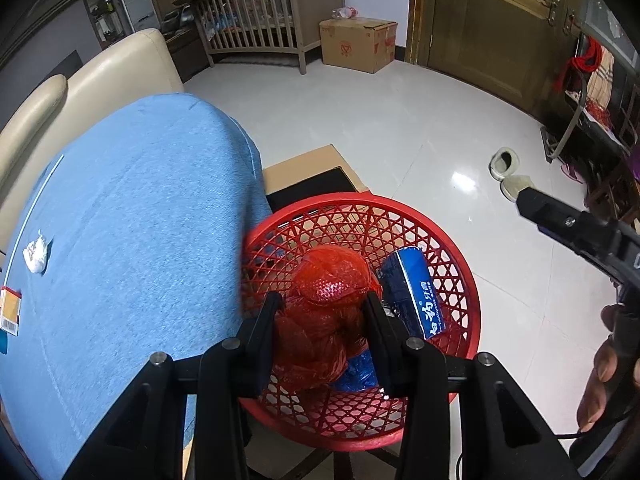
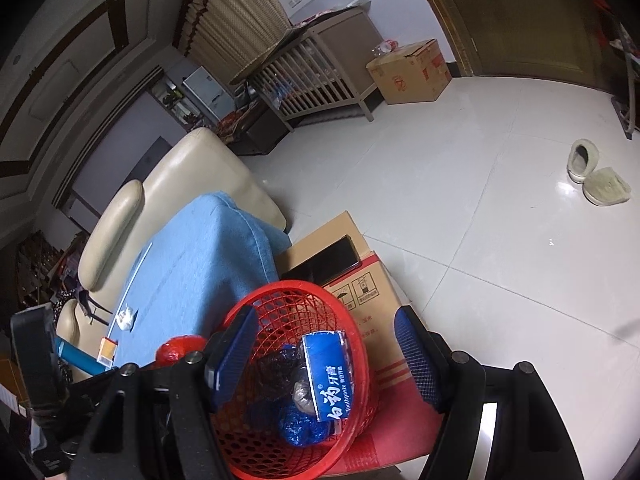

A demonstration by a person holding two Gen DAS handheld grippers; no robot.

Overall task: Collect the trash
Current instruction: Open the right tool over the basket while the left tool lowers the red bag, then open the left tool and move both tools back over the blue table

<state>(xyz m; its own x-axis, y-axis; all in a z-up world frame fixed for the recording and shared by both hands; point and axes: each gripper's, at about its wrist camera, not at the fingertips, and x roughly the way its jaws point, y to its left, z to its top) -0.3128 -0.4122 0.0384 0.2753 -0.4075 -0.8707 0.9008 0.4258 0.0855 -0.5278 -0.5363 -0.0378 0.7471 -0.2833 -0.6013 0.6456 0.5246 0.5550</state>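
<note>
My left gripper (image 1: 322, 307) is shut on a crumpled red plastic bag (image 1: 326, 280) and holds it just above the red mesh basket (image 1: 460, 264). A blue toothpaste box (image 1: 412, 292) and crumpled blue plastic (image 1: 356, 376) lie inside the basket. In the right wrist view my right gripper (image 2: 326, 350) hangs open over the basket (image 2: 280, 292), with nothing between its blue pads (image 2: 416, 356). The toothpaste box (image 2: 326, 372) lies below it, and the red bag (image 2: 178, 350) shows at the left. A white tissue wad (image 1: 37, 256) and a small orange box (image 1: 10, 312) rest on the blue cloth (image 1: 140, 220).
The basket stands on a cardboard box (image 2: 372, 300) that also carries a dark flat device (image 2: 324, 264). A cream sofa (image 2: 192, 168) lies under the blue cloth. Two slippers (image 2: 596, 176) sit on the white tiled floor. A crib (image 1: 260, 20) and another carton (image 1: 356, 44) stand at the far wall.
</note>
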